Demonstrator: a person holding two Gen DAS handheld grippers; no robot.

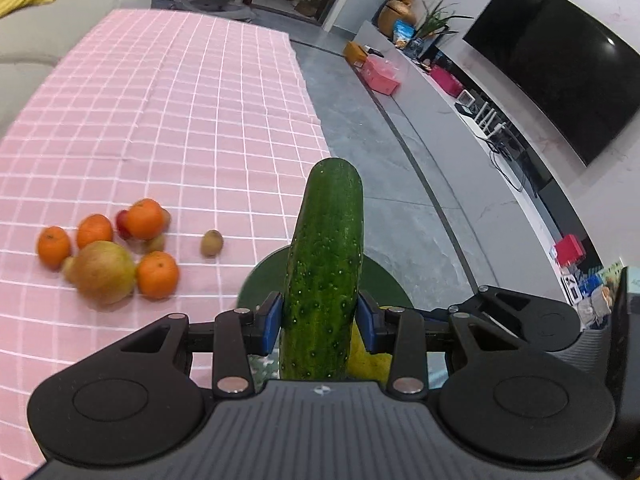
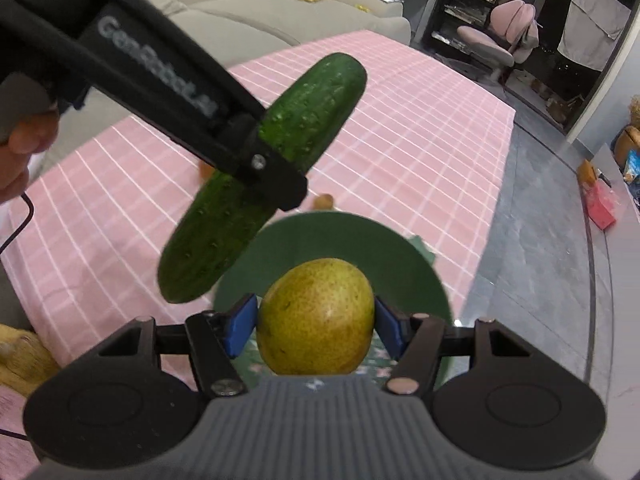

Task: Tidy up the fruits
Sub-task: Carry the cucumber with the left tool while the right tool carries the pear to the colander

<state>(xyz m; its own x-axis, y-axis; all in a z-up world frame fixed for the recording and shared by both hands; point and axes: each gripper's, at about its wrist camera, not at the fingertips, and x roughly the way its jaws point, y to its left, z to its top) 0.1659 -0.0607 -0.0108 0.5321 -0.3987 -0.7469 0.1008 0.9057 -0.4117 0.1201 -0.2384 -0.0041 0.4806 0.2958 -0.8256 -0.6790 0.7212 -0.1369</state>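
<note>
My left gripper (image 1: 320, 316) is shut on a green cucumber (image 1: 326, 264) and holds it in the air above a dark green plate (image 1: 384, 280). The cucumber also shows in the right wrist view (image 2: 256, 172), clamped by the left gripper (image 2: 276, 178). My right gripper (image 2: 316, 322) is shut on a yellow-green pear (image 2: 316, 318) over the green plate (image 2: 332, 236). A pile of oranges (image 1: 156, 274), a large pear (image 1: 104, 272) and small kiwis (image 1: 211, 243) lies on the pink checked tablecloth (image 1: 160, 120) to the left.
The table's right edge (image 1: 316, 120) drops to a grey floor. A beige sofa (image 2: 240, 12) with a yellow cushion stands behind the table. A TV (image 1: 560, 60) and a cluttered low shelf are on the right. A pink chair (image 2: 500, 36) stands at the far end.
</note>
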